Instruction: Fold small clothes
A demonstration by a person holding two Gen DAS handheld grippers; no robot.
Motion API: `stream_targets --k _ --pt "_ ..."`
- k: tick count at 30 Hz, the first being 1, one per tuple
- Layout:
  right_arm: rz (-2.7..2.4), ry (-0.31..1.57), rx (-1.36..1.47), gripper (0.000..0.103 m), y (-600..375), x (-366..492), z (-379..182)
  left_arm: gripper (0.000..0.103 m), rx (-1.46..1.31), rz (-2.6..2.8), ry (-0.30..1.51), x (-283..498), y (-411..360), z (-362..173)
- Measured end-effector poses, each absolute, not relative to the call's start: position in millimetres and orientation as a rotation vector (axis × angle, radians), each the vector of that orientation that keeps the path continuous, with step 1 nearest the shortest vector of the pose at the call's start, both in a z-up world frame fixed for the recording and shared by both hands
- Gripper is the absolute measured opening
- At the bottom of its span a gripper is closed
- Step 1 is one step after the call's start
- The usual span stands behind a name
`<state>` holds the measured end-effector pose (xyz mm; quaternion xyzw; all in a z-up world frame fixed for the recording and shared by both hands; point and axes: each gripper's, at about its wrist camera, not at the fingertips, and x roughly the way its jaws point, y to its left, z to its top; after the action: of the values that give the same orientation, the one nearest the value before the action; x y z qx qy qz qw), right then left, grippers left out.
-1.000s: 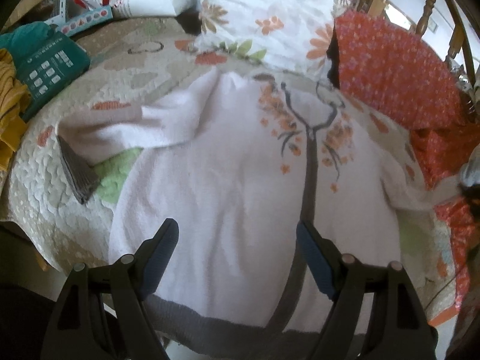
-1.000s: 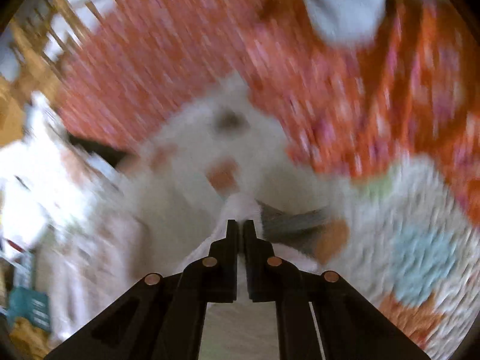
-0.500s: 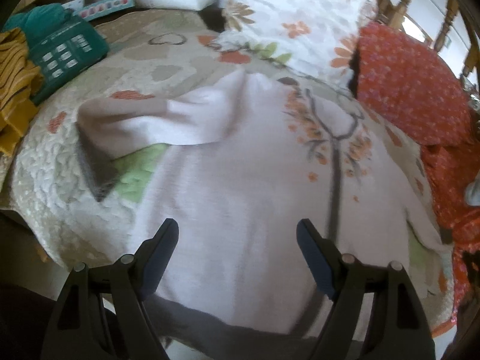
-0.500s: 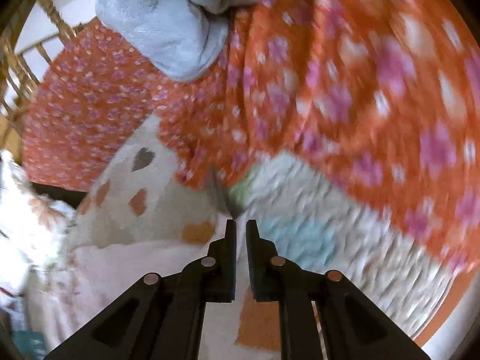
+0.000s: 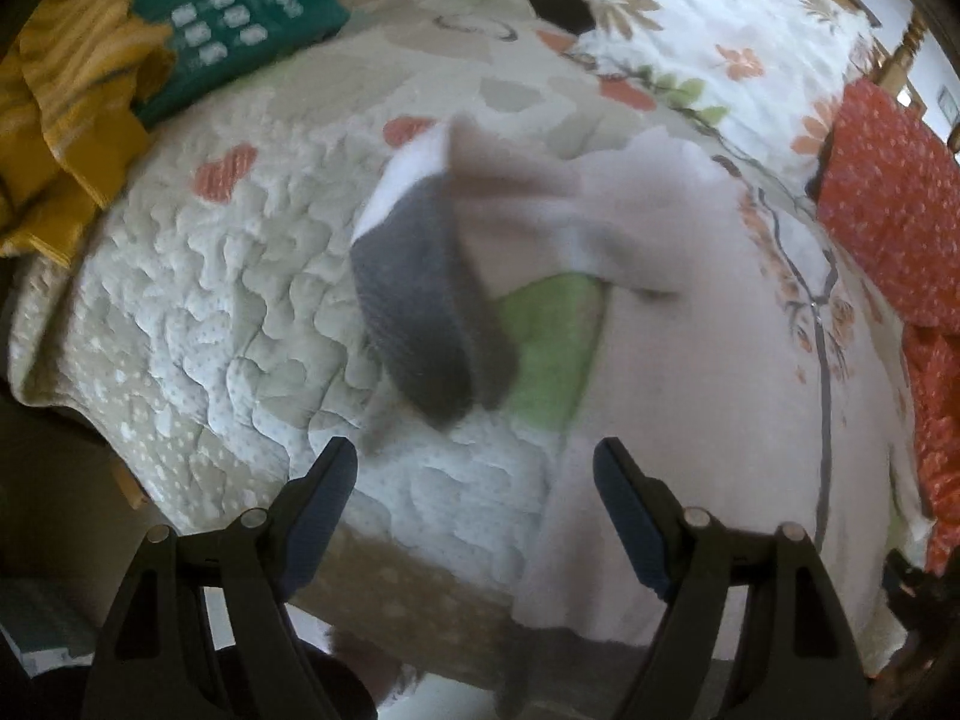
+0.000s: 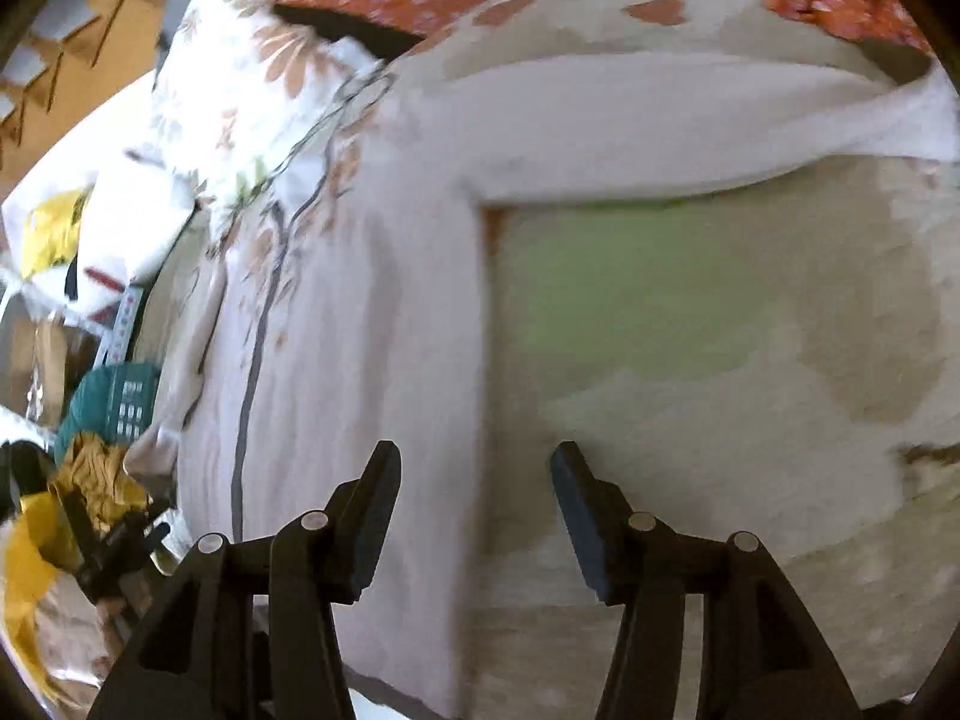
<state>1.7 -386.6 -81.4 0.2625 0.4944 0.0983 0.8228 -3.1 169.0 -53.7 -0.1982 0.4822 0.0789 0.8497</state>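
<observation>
While flat on the quilt (image 5: 228,312), white sweater (image 5: 708,360) below both grippers' empty, wide-spread jaws.

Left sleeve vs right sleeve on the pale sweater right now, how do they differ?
The left sleeve shows its grey cuff, bent down and motion-blurred; the right sleeve shows no grey in view. The left sleeve looks bunched and short; the right sleeve lies stretched out straight from the body. Both are pale, on the quilt, and neither gripper holds them.
</observation>
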Motion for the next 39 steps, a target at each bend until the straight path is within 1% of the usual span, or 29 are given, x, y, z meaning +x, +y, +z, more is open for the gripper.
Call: stream_targets --k 2,8,10,11,12,13,14,15,19,23,28,30,31,32,34,36,38,39 --pt "0.249 1.051 0.556 0.058 -368.2 2.7 -81.6 0.08 -0.453 0.123 1.026 -5.1 169.8 -62.3" --pt "0.259 1.055 0.531 0.058 -356.4 -15.3 -81.8 0.08 -0.38 -0.003 1.042 -16.1 132.3 -66.0" --pt "0.256 1.055 0.536 0.054 -354.2 -23.4 -80.6 0.08 -0.341 -0.043 1.058 -23.9 114.2 -71.2" --pt "0.245 1.058 0.522 0.044 -352.4 -28.8 -81.7 0.077 -0.309 -0.048 1.068 -28.3 103.7 -74.0" --pt "0.223 1.063 0.497 0.028 -350.6 -33.4 -82.5 0.069 -0.259 -0.037 1.076 -32.6 92.3 -75.7" --pt "0.207 1.067 0.487 0.02 -352.6 -34.9 -81.8 0.046 -0.212 -0.011 1.083 -34.9 85.4 -75.6" --pt "0.203 1.072 0.495 0.013 -354.1 -35.9 -82.2 0.02 -0.185 0.003 1.08 -37.3 82.3 -73.7" --pt "0.204 1.069 0.519 0.011 -356.4 -36.5 -82.1 0.008 -0.22 -0.021 1.088 -37.3 83.9 -70.9" --pt "0.208 1.069 0.57 0.009 -363.4 -42.6 -76.9 0.009 -0.367 -0.001 1.075 -53.6 105.9 -50.1" --pt "0.228 1.077 0.582 0.009 -368.5 -61.3 -74.8 0.006 -0.412 0.023 1.067 -70.7 117.7 -38.4" --pt "0.239 1.107 0.528 0.01 -361.5 -68.9 -79.0 0.007 -0.423 -0.001 1.035 -75.4 122.9 -23.0" --pt "0.242 1.098 0.52 0.012 -361.6 -69.7 -75.3 0.01 -0.398 0.026 1.002 -74.3 135.7 -11.7" --pt "0.24 1.093 0.516 0.012 -361.7 -70.2 -73.8 0.022 -0.381 0.051 0.988 -70.5 141.6 -7.4" --pt "0.235 1.09 0.512 0.012 -361.6 -70.4 -72.5 0.043 -0.361 0.086 0.969 -64.7 149.4 -2.9" --pt "0.231 1.09 0.514 0.013 -363.0 -70.5 -72.1 0.065 -0.315 0.151 0.926 -50.1 162.4 4.2" --pt "0.223 1.098 0.511 0.014 -364.5 -70.5 -73.6 0.067 -0.254 0.188 0.894 -31.3 173.7 10.9" --pt "0.213 1.106 0.504 0.014 -363.2 -70.4 -74.6 0.08 -0.199 0.19 0.886 -11.1 178.2 10.6" --pt "0.206 1.109 0.497 0.014 -362.1 -70.5 -74.5 0.08 -0.17 0.19 0.894 1.0 179.3 6.8"
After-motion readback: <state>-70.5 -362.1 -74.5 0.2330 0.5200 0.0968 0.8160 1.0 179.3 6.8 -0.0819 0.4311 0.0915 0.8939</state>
